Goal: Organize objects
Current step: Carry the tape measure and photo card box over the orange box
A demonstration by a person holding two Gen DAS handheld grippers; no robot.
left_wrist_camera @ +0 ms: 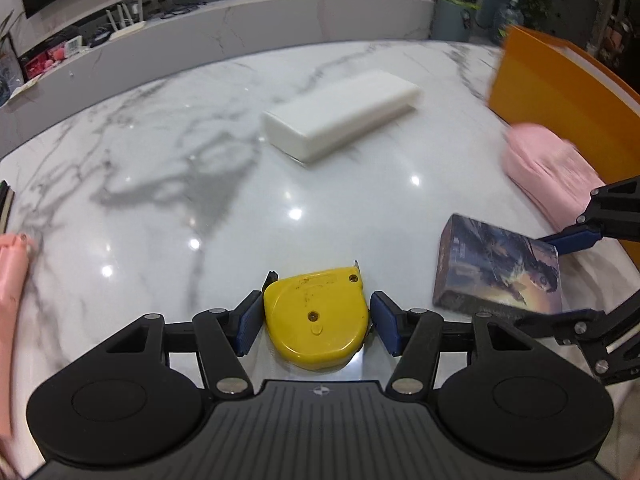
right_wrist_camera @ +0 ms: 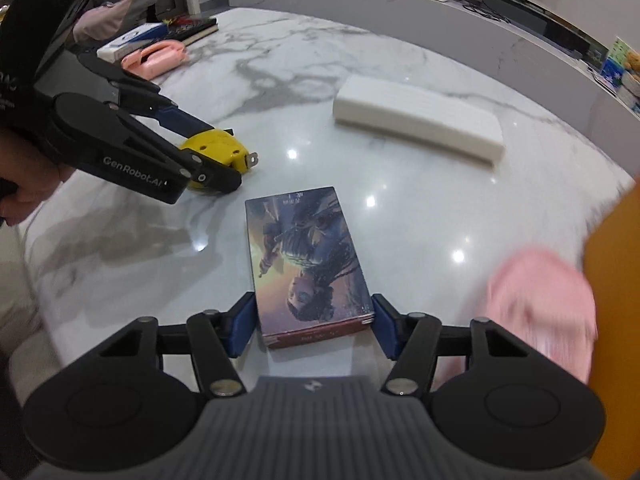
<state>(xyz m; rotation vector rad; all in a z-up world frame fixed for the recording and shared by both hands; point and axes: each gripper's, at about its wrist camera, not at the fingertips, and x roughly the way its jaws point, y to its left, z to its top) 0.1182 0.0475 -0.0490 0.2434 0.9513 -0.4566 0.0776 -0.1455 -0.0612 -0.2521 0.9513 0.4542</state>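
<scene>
My left tongs (left_wrist_camera: 316, 320) clamp the hard yellow tape (left_wrist_camera: 316, 316); right tongs (right_wrist_camera: 314, 324) straddle the glossy box (right_wrist_camera: 308, 264), apart; bare marble desk (left_wrist_camera: 160, 184) beyond the tape.

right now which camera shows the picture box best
The right wrist view: the picture box lies centered between that gripper's pads, its whole cover visible. The left wrist view shows it only off to the right, at an angle.

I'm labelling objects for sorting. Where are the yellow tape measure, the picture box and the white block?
yellow tape measure (left_wrist_camera: 316, 316): left wrist view, centre of its yellow case.
picture box (right_wrist_camera: 308, 264): right wrist view, printed top face.
white block (left_wrist_camera: 344, 116): left wrist view, top face.
</scene>
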